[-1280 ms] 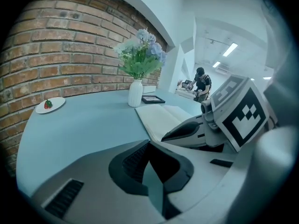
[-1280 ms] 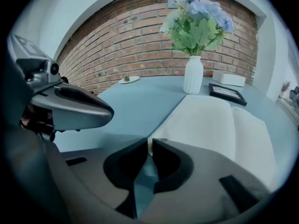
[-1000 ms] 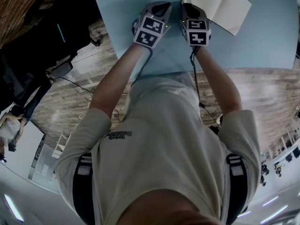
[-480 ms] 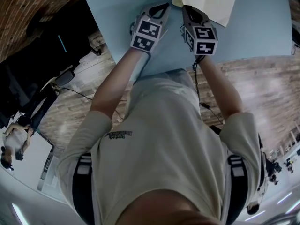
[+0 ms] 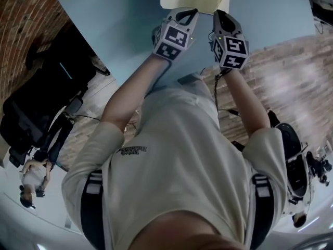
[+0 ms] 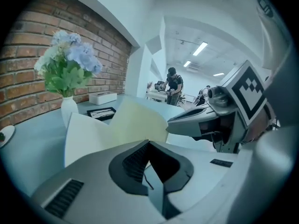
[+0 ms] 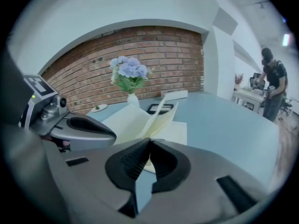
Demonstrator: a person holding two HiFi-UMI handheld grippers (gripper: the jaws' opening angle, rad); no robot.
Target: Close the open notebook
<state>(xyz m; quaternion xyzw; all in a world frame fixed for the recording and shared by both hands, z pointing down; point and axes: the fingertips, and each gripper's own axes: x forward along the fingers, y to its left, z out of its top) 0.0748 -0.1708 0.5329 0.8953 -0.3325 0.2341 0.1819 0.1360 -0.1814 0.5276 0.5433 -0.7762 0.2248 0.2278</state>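
Notebook (image 7: 140, 118): lay open, pages fanned up.
Left gripper (image 6: 149, 143): clenched, empty, at notebook's near edge.
Right gripper (image 7: 149, 140): likewise, probably ready to push pages.

The notebook (image 7: 140, 118) ahead of the right gripper (image 7: 149, 141) had matt cream paper pages, and the table (image 7: 224, 120) under it looked smooth and matt. The gripper's shell was smooth grey plastic with ribbed black pads (image 7: 133, 160). The wall (image 7: 140, 55) beyond it was rough brick.
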